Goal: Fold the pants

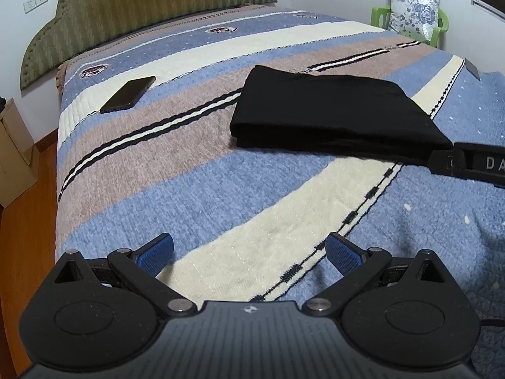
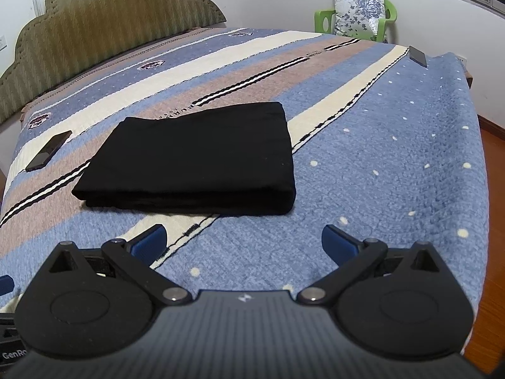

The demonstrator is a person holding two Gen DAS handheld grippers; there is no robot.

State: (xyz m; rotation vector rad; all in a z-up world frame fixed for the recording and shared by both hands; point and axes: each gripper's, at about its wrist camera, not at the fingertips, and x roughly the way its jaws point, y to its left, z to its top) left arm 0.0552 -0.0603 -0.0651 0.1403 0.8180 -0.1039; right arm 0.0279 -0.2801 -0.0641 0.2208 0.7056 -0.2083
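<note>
Left wrist view, near to far: left gripper (image 1: 249, 249) is held above the striped blanket (image 1: 176, 189), jaws spread apart, nothing between the blue pads (image 1: 157, 252). Further out, the black pants (image 1: 331, 110) are seen folded into a flat rectangular stack lying on the blanket, right of centre. Part of the right gripper's black body (image 1: 473, 164) is seen at the right edge, just beside the near right corner of the pants; contact cannot be told. A dark phone (image 1: 127, 94) is laid flat on the blanket, well apart from the pants on the left. A second dark device (image 1: 472, 68) is seen near the far right edge of the bed. Beyond that: green padded headboard (image 1: 126, 15), green chair (image 1: 438, 25) with a floral cushion (image 1: 413, 6) against the wall.

Right wrist view: right gripper (image 2: 243, 243) is held over the blanket, jaws also apart and empty. The folded pants (image 2: 195, 158) are placed just ahead, slightly left, folded edges facing the camera. The phone (image 2: 49, 151) is seen at far left, the second device (image 2: 418, 57) at far right, headboard (image 2: 94, 25) and chair (image 2: 386, 20) behind.
</note>
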